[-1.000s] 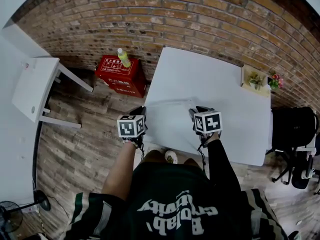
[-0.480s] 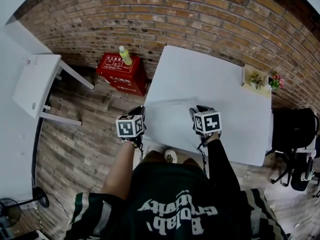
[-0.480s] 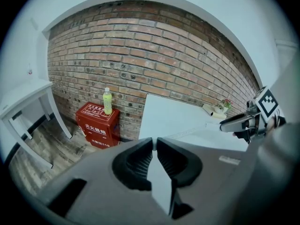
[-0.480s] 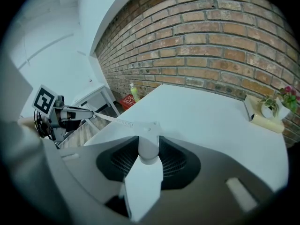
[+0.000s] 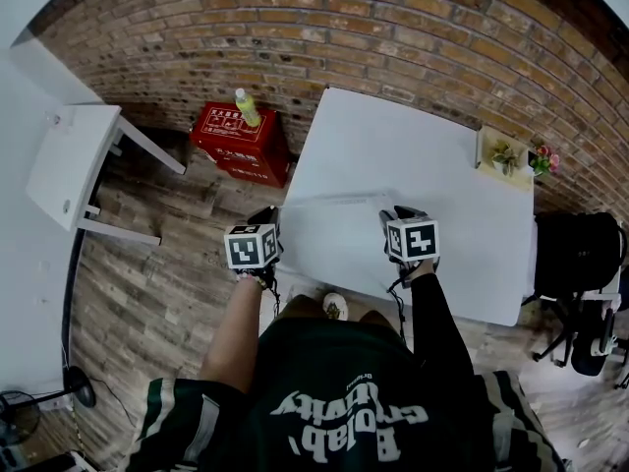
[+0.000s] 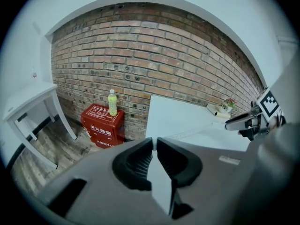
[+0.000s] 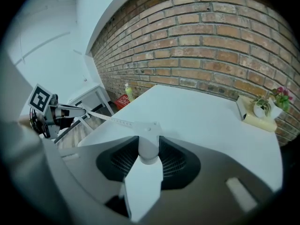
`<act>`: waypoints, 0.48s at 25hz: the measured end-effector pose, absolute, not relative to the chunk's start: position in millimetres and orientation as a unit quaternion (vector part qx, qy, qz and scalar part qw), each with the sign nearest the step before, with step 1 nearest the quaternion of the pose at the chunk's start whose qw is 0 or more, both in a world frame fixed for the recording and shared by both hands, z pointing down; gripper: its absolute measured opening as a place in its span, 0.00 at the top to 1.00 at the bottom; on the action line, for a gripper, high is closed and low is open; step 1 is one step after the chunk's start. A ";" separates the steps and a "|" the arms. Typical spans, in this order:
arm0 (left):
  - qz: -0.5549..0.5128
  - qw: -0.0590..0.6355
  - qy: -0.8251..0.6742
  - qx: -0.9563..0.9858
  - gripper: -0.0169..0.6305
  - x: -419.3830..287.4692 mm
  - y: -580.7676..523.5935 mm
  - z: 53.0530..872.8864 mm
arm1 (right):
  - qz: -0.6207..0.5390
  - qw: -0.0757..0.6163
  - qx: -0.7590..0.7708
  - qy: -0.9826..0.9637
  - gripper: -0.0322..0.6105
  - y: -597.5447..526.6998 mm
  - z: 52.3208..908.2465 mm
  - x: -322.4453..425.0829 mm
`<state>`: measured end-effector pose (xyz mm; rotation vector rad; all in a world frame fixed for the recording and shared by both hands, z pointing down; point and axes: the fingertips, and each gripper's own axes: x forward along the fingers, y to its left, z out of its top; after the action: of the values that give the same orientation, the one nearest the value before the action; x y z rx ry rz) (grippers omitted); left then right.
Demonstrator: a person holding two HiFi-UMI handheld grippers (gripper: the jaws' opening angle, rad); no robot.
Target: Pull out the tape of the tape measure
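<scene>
Right gripper view: right tongs (image 7: 148, 139) clamped the round white tape-measure case (image 7: 149, 151), left tongs (image 6: 154, 146) pinched its thin white tape (image 7: 113, 120) (mid-pull, seemingly); next needed wider separation.

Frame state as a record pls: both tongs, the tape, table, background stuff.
left tongs: shut on the tape's end
right tongs: shut on the tape measure case
tape: pulled out, stretched between the two tongs
white table: under the tape; flower planter at its far edge
floor: red box with a bottle standing on top
</scene>
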<state>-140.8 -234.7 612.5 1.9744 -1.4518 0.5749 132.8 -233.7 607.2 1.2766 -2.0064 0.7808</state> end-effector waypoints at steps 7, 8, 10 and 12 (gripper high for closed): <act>0.211 0.313 -0.556 0.740 0.91 -147.6 -235.2 611.8 | 0.301 0.312 0.497 -0.752 0.72 -233.5 609.0 146.8; 0.210 0.313 -0.557 0.740 0.91 -147.5 -234.9 611.7 | 0.300 0.312 0.497 -0.752 0.72 -233.6 608.6 146.6; 0.210 0.313 -0.556 0.741 0.91 -148.0 -234.6 612.1 | 0.299 0.311 0.497 -0.753 0.72 -233.7 607.7 146.3; 0.210 0.313 -0.556 0.741 0.91 -148.5 -234.4 612.9 | 0.299 0.311 0.497 -0.753 0.72 -233.3 608.1 146.2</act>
<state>-148.5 -234.4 612.9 1.9528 -1.4659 0.5547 146.2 -233.3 608.1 1.3119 -1.9884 0.7881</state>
